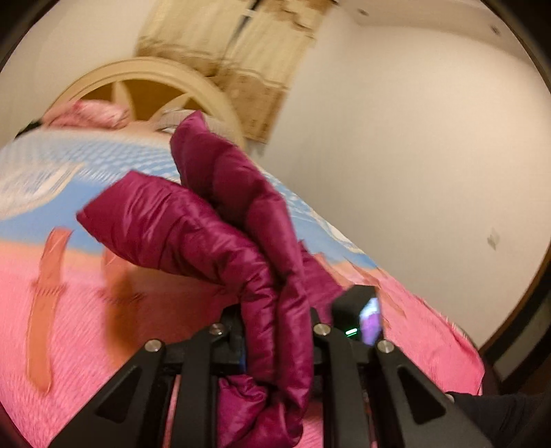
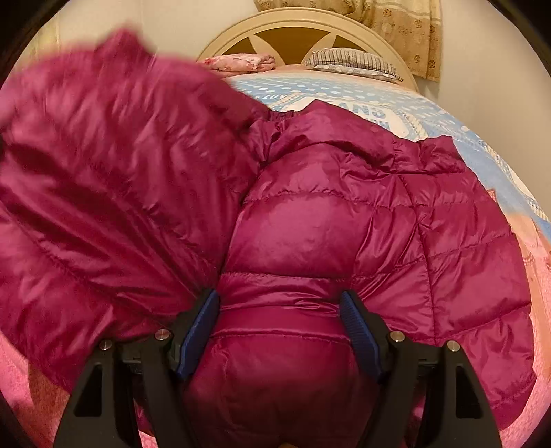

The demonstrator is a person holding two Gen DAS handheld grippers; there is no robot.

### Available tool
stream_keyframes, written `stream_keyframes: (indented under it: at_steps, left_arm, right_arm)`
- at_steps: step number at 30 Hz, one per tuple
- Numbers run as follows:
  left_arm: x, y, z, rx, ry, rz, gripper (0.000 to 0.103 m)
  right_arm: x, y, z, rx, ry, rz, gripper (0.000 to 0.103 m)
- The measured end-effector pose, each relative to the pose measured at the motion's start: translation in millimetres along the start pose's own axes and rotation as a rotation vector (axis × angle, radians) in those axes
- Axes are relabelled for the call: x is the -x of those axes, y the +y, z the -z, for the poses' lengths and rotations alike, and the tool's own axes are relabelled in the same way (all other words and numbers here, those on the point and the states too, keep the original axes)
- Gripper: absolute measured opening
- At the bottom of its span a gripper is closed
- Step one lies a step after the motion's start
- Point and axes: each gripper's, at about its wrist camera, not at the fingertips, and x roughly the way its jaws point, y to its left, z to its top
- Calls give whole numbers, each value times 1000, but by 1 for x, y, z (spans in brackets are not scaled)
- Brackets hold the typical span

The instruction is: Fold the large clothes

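A magenta quilted puffer jacket (image 2: 310, 224) lies spread on the bed, filling most of the right wrist view. My right gripper (image 2: 279, 303) straddles a thick fold of its body, and the blue pads (image 2: 199, 320) press into the puffy fabric on both sides. The jacket's left part (image 2: 103, 172) is raised and blurred. In the left wrist view my left gripper (image 1: 275, 324) is shut on a bunched strip of the jacket (image 1: 193, 224), lifted off the bed, with a sleeve-like tube sticking up and away from the jaws.
The bed cover (image 1: 86, 310) is pink near me and blue with white dots further off. A cream arched headboard (image 2: 292, 24), a pink folded cloth (image 2: 241, 63) and a striped pillow (image 2: 351, 62) are at the far end. Beige curtain (image 1: 241, 44) and white wall (image 1: 413, 138) stand behind.
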Motion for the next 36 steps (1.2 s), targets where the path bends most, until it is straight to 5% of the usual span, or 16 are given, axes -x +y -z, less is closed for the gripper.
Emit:
stream_keyframes:
  at_steps: [11, 20, 26, 30, 36]
  left_arm:
    - [-57, -64, -33, -121, 51, -14, 18]
    - [-127, -122, 18, -437, 124, -111, 19]
    - [-167, -126, 46, -490, 197, -91, 44]
    - [-171, -125, 53, -518, 192, -81, 59]
    - [-163, -125, 58, -533, 158, -67, 64]
  right_arm:
    - [57, -63, 27, -117, -111, -146, 74]
    - [109, -166, 44, -393, -266, -86, 74]
    - [126, -194, 38, -439, -320, -43, 67]
    - [135, -201, 19, -408, -329, -142, 50]
    - [143, -188, -42, -263, -329, -392, 46]
